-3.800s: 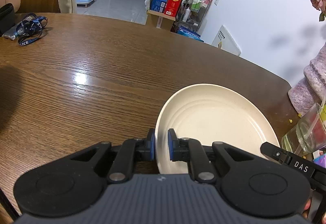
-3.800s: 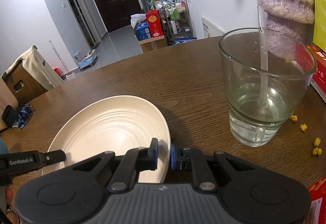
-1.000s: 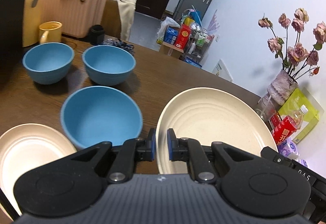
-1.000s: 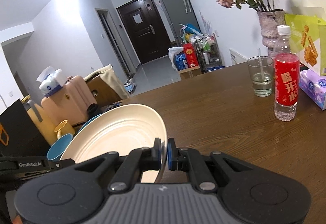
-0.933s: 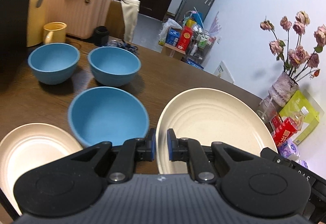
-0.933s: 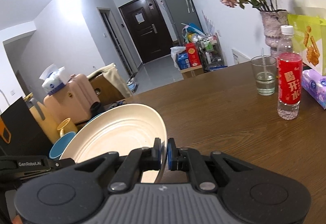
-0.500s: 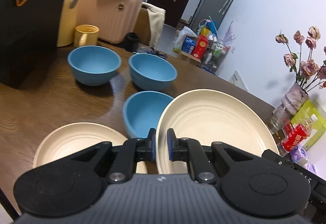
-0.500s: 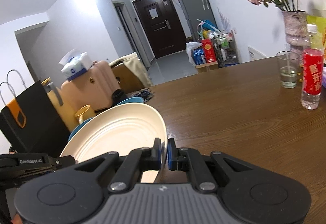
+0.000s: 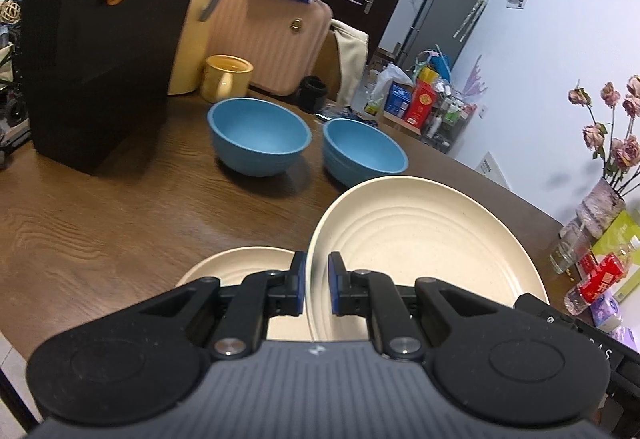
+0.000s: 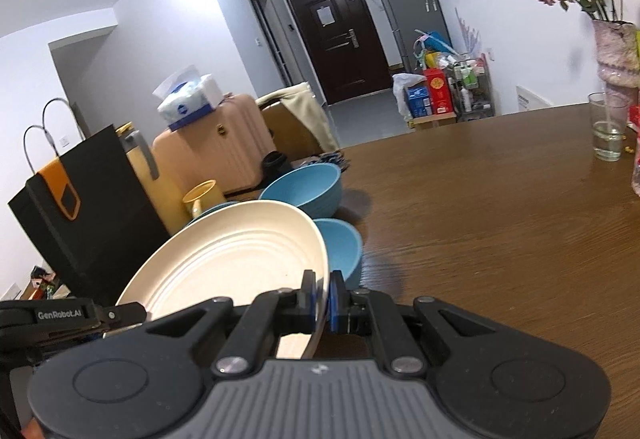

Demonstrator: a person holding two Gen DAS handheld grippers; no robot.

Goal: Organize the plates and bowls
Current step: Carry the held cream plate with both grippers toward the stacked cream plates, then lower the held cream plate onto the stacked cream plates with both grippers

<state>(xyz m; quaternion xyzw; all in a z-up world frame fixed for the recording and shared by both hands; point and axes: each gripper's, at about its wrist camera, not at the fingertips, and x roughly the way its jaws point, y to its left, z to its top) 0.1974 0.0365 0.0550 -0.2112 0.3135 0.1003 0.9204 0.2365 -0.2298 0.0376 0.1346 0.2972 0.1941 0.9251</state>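
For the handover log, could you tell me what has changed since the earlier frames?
The cream plate, then beside the water glass, has been carried across to hang above the second plate, near the blue bowls. Both grippers stay clamped on its rim.

We note the desk (image 9: 100, 215): dark wood, open grain, soft sheen. Cream plate (image 9: 420, 235): matt, ridged rings, faintly speckled. Blue bowls (image 9: 258, 135): matt, smooth. Fingers (image 9: 298, 281): matt black plastic, blue pads.

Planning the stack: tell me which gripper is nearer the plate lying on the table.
Left. The left gripper hangs just above the table plate; the right gripper clamps the held plate at its opposite rim, farther off.
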